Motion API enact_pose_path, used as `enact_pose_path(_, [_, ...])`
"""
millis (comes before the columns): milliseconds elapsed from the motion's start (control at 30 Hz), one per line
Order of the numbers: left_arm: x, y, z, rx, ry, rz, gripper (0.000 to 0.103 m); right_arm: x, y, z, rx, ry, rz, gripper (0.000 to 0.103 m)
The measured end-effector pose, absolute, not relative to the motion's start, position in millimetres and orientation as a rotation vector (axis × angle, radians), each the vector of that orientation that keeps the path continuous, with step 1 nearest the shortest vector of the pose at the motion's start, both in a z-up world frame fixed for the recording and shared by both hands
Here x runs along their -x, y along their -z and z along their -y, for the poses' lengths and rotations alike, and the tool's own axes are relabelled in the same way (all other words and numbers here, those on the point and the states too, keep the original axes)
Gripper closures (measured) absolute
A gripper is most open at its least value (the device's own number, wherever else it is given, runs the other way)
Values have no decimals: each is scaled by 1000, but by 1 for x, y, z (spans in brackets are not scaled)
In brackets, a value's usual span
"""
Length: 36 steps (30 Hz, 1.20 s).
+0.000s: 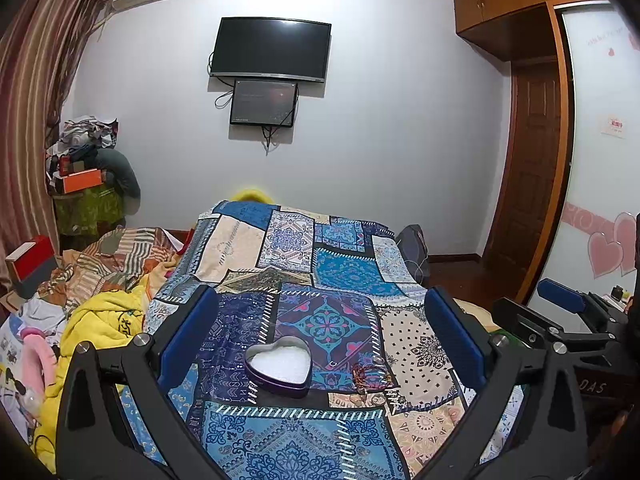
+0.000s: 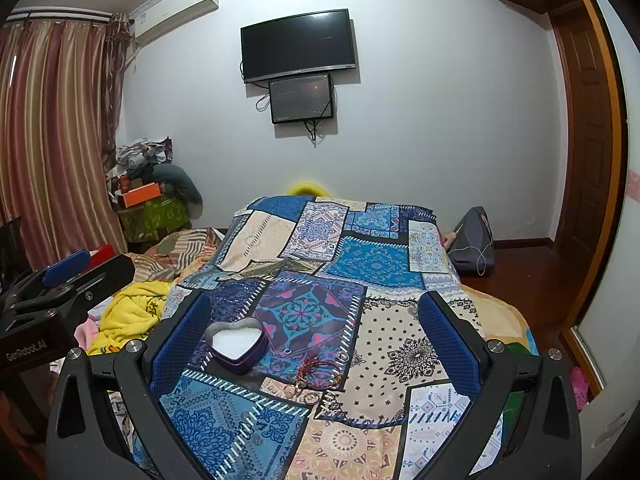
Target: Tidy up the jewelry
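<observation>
A purple heart-shaped tin [image 1: 279, 368] with white padding inside lies open on the patchwork cloth [image 1: 304, 440]; it also shows in the right wrist view [image 2: 238, 345]. To its right lies a small heap of jewelry [image 1: 370, 380]: a red beaded string and some rings, also in the right wrist view [image 2: 316, 372]. My left gripper [image 1: 320, 340] is open and empty, held above the tin. My right gripper [image 2: 316, 340] is open and empty, held above the jewelry. Each gripper shows at the edge of the other's view.
The cloth covers a bed. Yellow and striped bedding [image 1: 104, 320] and clutter lie to the left. A grey bag [image 2: 472, 240] sits on the floor at the far right. A TV [image 1: 272, 50] hangs on the far wall, and a wardrobe [image 1: 600, 160] stands right.
</observation>
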<state>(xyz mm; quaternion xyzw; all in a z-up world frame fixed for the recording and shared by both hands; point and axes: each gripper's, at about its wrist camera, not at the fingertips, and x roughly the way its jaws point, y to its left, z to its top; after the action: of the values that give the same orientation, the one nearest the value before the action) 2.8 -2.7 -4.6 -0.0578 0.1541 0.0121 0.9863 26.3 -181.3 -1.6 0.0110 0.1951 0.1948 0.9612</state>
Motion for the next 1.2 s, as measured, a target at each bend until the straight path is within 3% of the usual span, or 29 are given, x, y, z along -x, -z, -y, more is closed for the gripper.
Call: enact_pose_path(1200, [-4,8,1,118,-32,-315,0,-26,1,179,-18,-395,-390,0])
